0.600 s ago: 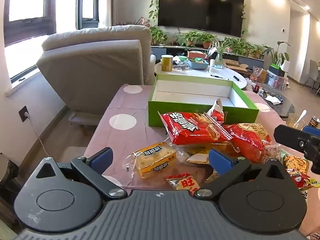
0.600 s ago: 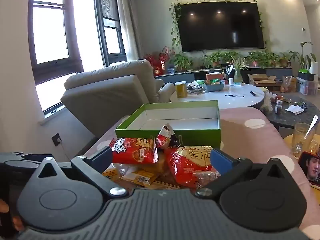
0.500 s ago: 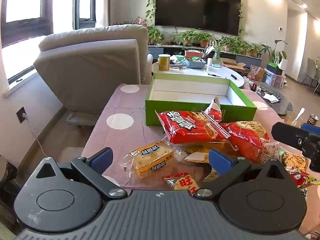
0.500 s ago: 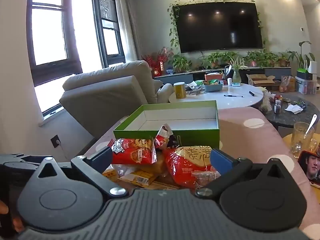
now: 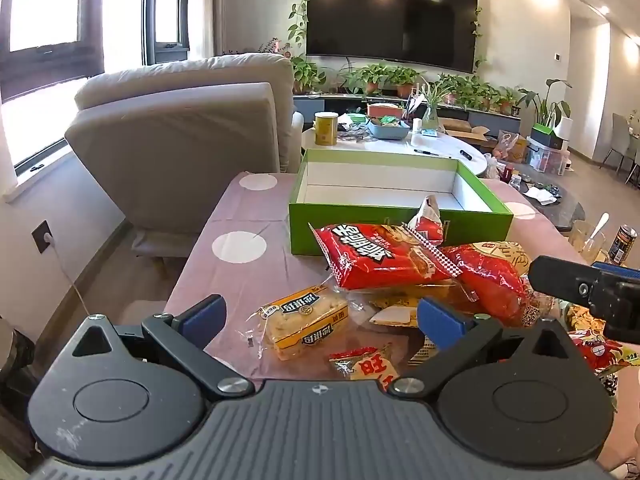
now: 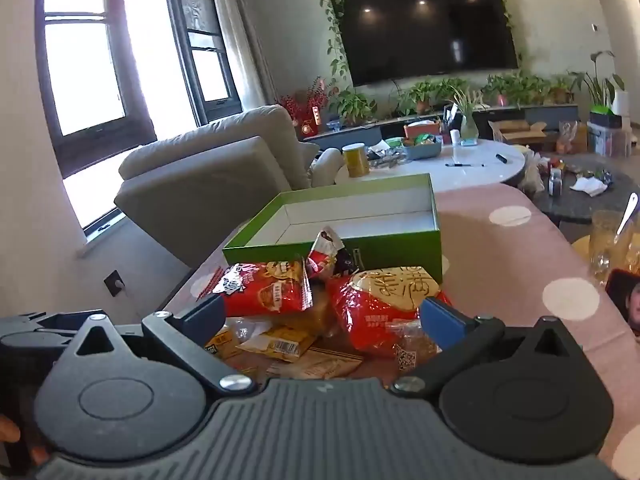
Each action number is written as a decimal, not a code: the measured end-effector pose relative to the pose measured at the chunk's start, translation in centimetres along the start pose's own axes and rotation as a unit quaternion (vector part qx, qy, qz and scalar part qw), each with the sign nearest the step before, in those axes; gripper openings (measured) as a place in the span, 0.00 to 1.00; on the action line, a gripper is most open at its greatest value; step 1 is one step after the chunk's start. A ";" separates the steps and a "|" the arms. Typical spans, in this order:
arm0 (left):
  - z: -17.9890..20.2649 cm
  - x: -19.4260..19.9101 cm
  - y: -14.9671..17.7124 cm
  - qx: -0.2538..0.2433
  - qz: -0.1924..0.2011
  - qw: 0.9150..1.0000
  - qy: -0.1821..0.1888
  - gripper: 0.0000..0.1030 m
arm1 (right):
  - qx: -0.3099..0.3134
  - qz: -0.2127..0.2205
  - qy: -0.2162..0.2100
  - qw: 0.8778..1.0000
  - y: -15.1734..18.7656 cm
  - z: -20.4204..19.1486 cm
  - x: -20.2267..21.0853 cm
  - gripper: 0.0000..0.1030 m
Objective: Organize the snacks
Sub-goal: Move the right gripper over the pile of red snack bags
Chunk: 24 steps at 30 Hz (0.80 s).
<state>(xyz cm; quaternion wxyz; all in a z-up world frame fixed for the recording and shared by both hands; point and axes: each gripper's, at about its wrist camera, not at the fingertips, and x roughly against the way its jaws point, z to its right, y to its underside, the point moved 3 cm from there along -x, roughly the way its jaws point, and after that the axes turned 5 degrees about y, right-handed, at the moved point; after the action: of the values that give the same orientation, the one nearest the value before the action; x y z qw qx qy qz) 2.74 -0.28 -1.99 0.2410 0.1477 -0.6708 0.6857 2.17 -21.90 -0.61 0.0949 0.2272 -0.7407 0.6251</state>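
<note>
A heap of snack packets (image 5: 400, 280) lies on the pink dotted tablecloth (image 5: 240, 248), just in front of an open green box (image 5: 400, 224) with a bare white inside. On top of the heap are a long red bag (image 5: 380, 256) and a rounder red bag (image 6: 384, 304); a yellow cake packet (image 5: 304, 320) lies to the left, a little apart from them, and a small red packet (image 5: 368, 366) sits nearest the camera. A smaller torn wrapper (image 6: 326, 254) stands against the box wall; what it holds is hard to make out.

The left gripper (image 5: 320, 316) hangs over the cake packet, jaws spread wide, pinching nothing. The right gripper (image 6: 320, 316) is also spread, tilted down above the heap, with nothing between its pads.

Beyond the table are a grey armchair (image 5: 180, 128) and a wall television (image 5: 392, 20).
</note>
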 end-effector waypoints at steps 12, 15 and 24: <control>0.0 0.0 -0.1 0.001 0.003 1.000 -0.002 0.99 | -0.002 -0.014 -0.003 1.000 0.1 -0.1 -0.4 0.87; 0.0 0.0 -0.1 0.001 0.003 1.000 -0.003 0.99 | -0.005 -0.015 0.000 1.000 0.1 0.0 -0.4 0.87; 0.0 0.0 -0.2 0.002 0.001 1.000 0.000 0.98 | -0.011 -0.021 0.003 1.000 0.0 0.3 -0.5 0.87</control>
<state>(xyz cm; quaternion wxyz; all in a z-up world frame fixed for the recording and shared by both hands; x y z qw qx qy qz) 2.85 -0.31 -1.87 0.2401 0.1475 -0.6694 0.6874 2.65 -22.08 -0.85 0.1127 0.2401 -0.7423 0.6154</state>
